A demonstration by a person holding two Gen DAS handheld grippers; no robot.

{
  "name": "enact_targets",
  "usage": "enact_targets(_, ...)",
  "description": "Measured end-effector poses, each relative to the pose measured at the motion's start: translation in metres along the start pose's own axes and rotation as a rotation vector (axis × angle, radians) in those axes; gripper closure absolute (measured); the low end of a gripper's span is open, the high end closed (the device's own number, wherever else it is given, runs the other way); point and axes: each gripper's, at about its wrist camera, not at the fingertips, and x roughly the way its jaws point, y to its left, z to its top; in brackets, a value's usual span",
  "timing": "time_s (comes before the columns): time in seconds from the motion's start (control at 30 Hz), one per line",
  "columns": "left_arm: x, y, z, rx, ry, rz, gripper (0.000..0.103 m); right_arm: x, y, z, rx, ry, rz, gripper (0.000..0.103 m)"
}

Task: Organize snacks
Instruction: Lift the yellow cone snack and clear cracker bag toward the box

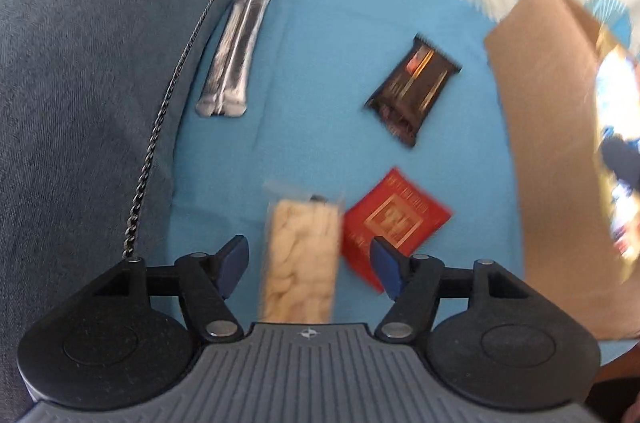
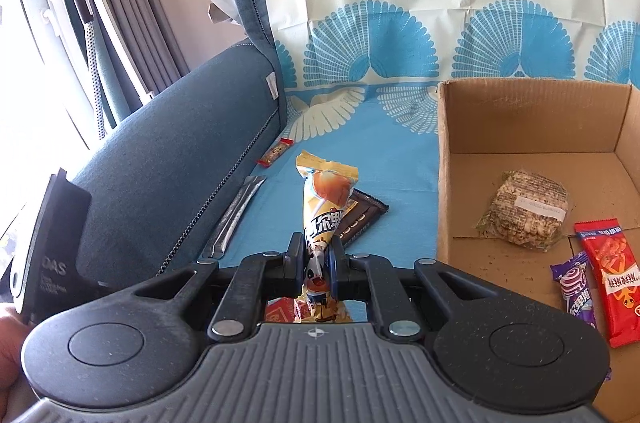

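1. On the blue sofa cover (image 1: 320, 71), beside the cardboard box (image 2: 528, 119): sorting loose snacks into the box.
2. Hovering released: left hand-held gripper (image 1: 308, 265), jaws apart, straddling the clear pack of pale biscuits (image 1: 298, 263) without pressing it.
3. Gripping firmly: right hand-held gripper (image 2: 316, 263), clenched on the yellow cone-shaped snack (image 2: 320, 207), tip upright.
4. Probably best: centring on the biscuit pack, lowering squarely, closing across its narrow width.
5. Crowding the right pad: red packet (image 1: 396, 219), lying just beside the pack; avoiding pinching both.
6. Limiting leftward room: sofa armrest (image 1: 100, 83).
7. Lying clear, farther off: dark wrapper (image 1: 412, 91) and silver sachets (image 1: 234, 55).
8. Offering open floor space inside the box: near the oat block (image 2: 524, 211).
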Motion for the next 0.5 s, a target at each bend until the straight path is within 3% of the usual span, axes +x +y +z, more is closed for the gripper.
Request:
enact_targets(0.07,0.004,-0.001,-0.002,0.02,0.024,0.002,0.047,0.0,0.002,0.0,-0.002,0.001,0.003,0.091)
enact_targets(0.23,0.012,-0.014,-0.01,0.143,0.05,0.055,0.048,0.001,0.004,-0.001,-0.009,0.002,0.006,0.091)
enact_targets(0.27,0.012,-0.015,-0.011,0.153,0.046,0.057,0.052,0.001,0.004,-0.001,-0.009,0.003,0.005,0.091)
enact_targets(0.3,0.01,-0.015,-0.011,0.151,0.038,0.052,0.063,0.001,0.004,-0.001,-0.007,0.003,0.005,0.091)
enact_targets(0.37,0.005,-0.011,-0.009,0.125,0.005,0.04,0.063,0.0,0.003,0.0,-0.006,-0.003,0.006,0.091)
enact_targets(0.5,-0.019,-0.006,-0.003,0.072,-0.134,-0.003,0.063,-0.001,0.003,0.0,-0.002,-0.009,0.005,0.091)
